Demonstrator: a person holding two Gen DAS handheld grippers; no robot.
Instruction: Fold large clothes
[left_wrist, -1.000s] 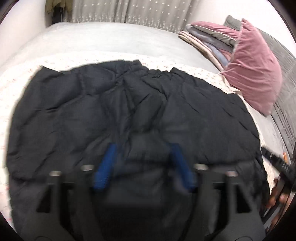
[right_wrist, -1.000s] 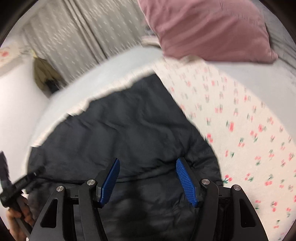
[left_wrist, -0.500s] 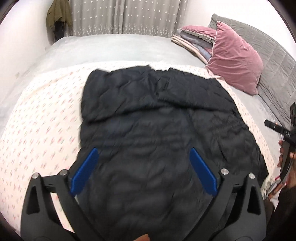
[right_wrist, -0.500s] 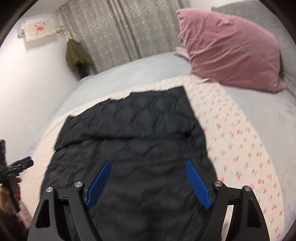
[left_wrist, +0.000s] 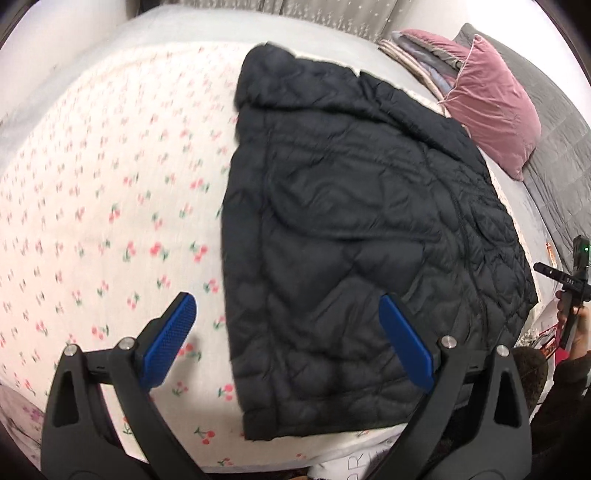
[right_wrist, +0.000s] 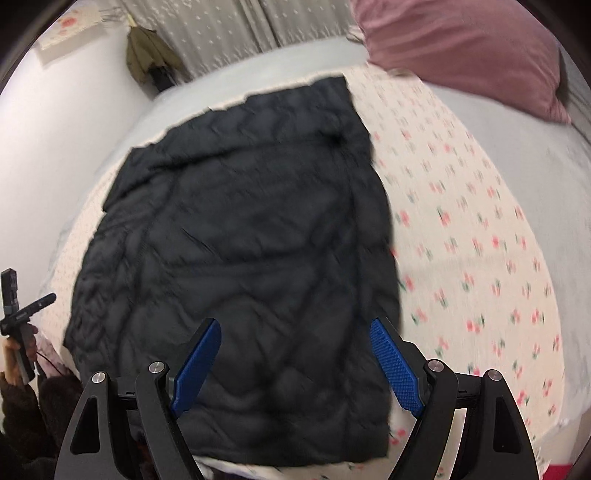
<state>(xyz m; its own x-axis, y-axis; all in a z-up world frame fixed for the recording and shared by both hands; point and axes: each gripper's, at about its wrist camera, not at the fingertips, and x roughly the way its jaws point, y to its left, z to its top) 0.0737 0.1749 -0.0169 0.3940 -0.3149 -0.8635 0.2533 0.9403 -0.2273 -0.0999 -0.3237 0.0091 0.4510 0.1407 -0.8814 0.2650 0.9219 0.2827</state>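
The black quilted jacket (left_wrist: 354, 236) lies flat and folded into a rough rectangle on a cherry-print sheet (left_wrist: 110, 206) spread over a grey bed (right_wrist: 258, 77). Its near hem reaches the sheet's near edge. The left gripper (left_wrist: 291, 332) hangs above the jacket's left edge with its jaws wide apart and nothing between them; one blue pad is over the sheet, the other over the jacket. The right gripper (right_wrist: 295, 354) hangs over the jacket's near right part, jaws likewise spread and empty. Both sets of jaws have just been opening. A pink pillow (left_wrist: 495, 110) leans beside a stack of folded bedding (left_wrist: 417, 55) at the far right. No containers show.
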